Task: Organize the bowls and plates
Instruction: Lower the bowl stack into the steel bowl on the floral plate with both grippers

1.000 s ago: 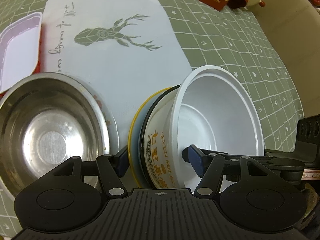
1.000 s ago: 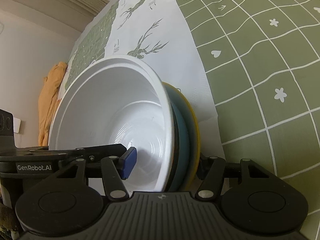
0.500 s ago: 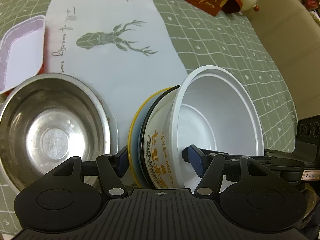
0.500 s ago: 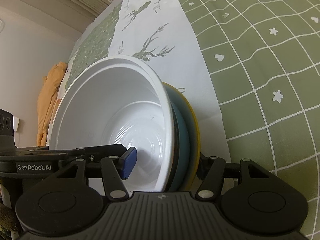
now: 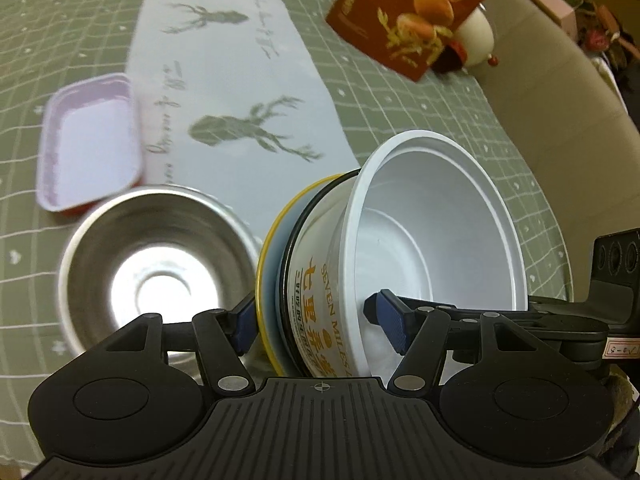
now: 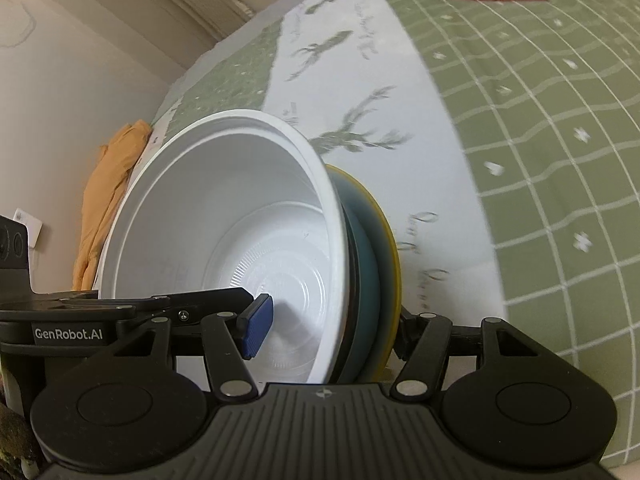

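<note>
Both grippers clamp the same stack: white bowl (image 5: 436, 248) nested on a yellow-rimmed plate (image 5: 272, 276), held on edge above the tablecloth (image 5: 460, 92). Left gripper (image 5: 320, 316) has one pad behind the plate and one inside the bowl; right gripper (image 6: 332, 320) does the same from the opposite side.

Left view only: steel bowl (image 5: 156, 268) on the table just left of the stack, pink tray (image 5: 90, 140) beyond it, red box (image 5: 416, 12) far behind. Right view only: wall, orange cloth (image 6: 108, 196) left of the stack, plate's teal face (image 6: 366, 264).

Versus 1 s ago: grip unchanged. Stack is higher; steel bowl and tray look smaller and farther off, red box more in frame, background motion-blurred.
</note>
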